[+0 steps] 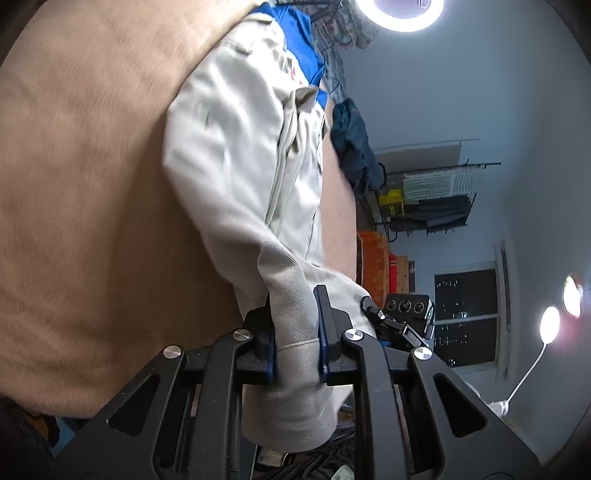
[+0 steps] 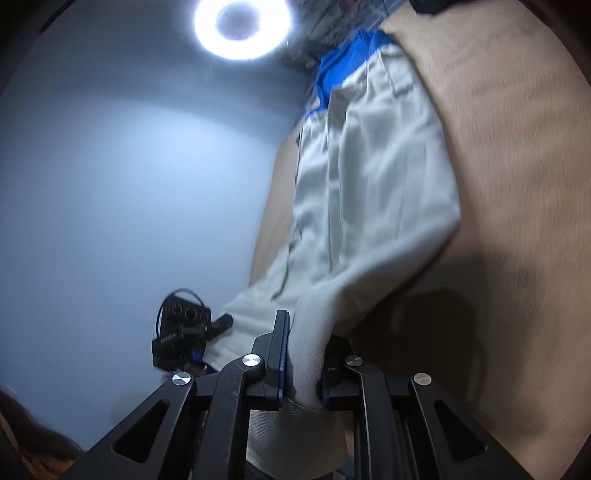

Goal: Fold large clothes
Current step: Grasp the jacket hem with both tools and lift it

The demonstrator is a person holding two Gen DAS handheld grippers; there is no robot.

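Beige garment (image 1: 240, 155) with blue far end, stretched along tan bed surface (image 1: 74, 184), near hem raised off it. Left gripper (image 1: 297, 332) fingers clenched on one near hem corner; right gripper (image 2: 304, 354) fingers clenched on the other. Dark clothing (image 1: 354, 147) heaped farther right.

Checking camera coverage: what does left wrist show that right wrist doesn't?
Left only: a window, wall rack, desk lamp, dark clothes.
Right only: mostly bare wall, and the left gripper seen from outside.
Both: the beige garment with blue top on the brown surface, a ceiling ring light, and each view's gripper clamped on a cuff.
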